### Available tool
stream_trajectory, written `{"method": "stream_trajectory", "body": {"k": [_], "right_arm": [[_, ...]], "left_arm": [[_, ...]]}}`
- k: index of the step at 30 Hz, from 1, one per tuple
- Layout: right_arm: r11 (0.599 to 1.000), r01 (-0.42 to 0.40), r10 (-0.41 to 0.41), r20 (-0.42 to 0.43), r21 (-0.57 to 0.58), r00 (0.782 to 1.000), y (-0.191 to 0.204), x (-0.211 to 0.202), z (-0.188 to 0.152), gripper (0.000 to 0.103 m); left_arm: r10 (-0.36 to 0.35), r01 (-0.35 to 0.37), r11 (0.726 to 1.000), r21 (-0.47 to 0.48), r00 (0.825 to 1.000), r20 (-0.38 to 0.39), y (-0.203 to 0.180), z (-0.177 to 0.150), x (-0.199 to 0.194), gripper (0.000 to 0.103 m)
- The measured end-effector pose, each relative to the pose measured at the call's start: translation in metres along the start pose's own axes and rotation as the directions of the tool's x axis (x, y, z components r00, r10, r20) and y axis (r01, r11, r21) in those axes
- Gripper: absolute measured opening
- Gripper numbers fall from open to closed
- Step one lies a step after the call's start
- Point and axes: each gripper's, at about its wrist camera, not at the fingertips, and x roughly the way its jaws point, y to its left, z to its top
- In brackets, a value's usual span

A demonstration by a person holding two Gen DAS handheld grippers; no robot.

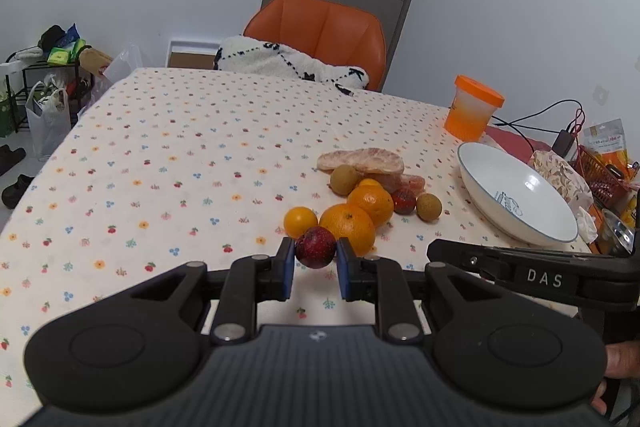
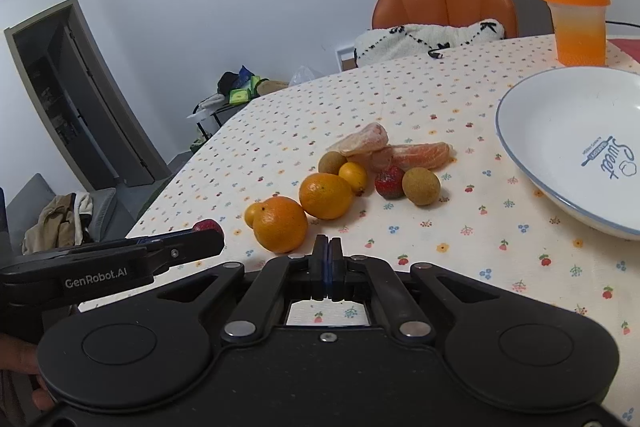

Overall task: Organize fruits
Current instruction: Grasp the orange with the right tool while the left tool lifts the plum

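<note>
1. The step in hand looks like the first pick: the left gripper (image 1: 315,254) has its blue pads (image 1: 287,273) pressed on either side of a dark red fruit (image 1: 315,247), which sits between them at the near edge of the fruit pile. Whether the fruit has left the tablecloth (image 1: 160,155) I cannot tell for certain — a shadow under it suggests it is just clear.

2. The right gripper (image 2: 328,267) holds nothing; its two fingers are pressed together with no gap, hovering near the big orange (image 2: 281,225).

3. The remaining fruit lies loose on the cloth: a second orange (image 2: 326,195), two small kumquat-like fruits, a second red fruit (image 2: 389,182), two brown round fruits (image 2: 421,186), and peeled citrus segments (image 2: 420,155) at the far side of the pile.

4. The white bowl (image 1: 472,163) is empty and sits at about two o'clock from the pile in the left view — near, but not touching any fruit. It is my guess at the destination.

5. The next move, as I judge it, calls for lifting the red fruit clear of the oranges and carrying it toward two o'clock over the bowl's rim, keeping the squeeze light since the fruit looks soft.

6. Writing:
   - The bowl's inside reads "Sweet", with a rolling-pin drawing.
   - The right gripper's side reads "DAS".
   - The left gripper's side reads "GenRobot.AI".
   - A packet at the table's right edge carries print too small to read.

7. An orange-lidded cup (image 2: 576,23) stands beyond the bowl, at twelve o'clock from it.
</note>
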Motion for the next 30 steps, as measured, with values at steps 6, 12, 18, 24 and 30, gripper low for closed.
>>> {"method": "stream_trajectory", "body": {"k": [6,12,18,24,30], "right_arm": [[1.0,0.023,-0.023,0.008,-0.004,1.0,0.004,0.007,0.008,0.054],[1.0,0.011,-0.011,0.026,0.009,1.0,0.007,0.02,0.022,0.055],[0.998,0.022,-0.023,0.004,0.062,1.0,0.003,0.042,0.03,0.054],[0.994,0.019,-0.017,-0.02,0.109,1.0,0.0,0.056,0.032,0.054],[0.991,-0.012,0.016,-0.033,0.137,0.999,-0.005,0.056,0.032,0.034]], "left_arm": [[0.009,-0.009,1.0,-0.008,1.0,0.0,0.006,0.0,0.0,0.02],[0.016,-0.016,1.0,-0.023,1.0,-0.002,0.015,0.001,0.003,0.02],[0.02,-0.02,0.999,-0.033,1.0,-0.001,0.023,0.003,0.006,0.02],[0.022,-0.022,0.999,-0.041,1.0,0.001,0.028,0.006,0.01,0.02],[0.024,-0.024,0.999,-0.041,1.0,0.008,0.029,0.011,0.013,0.02]]}}
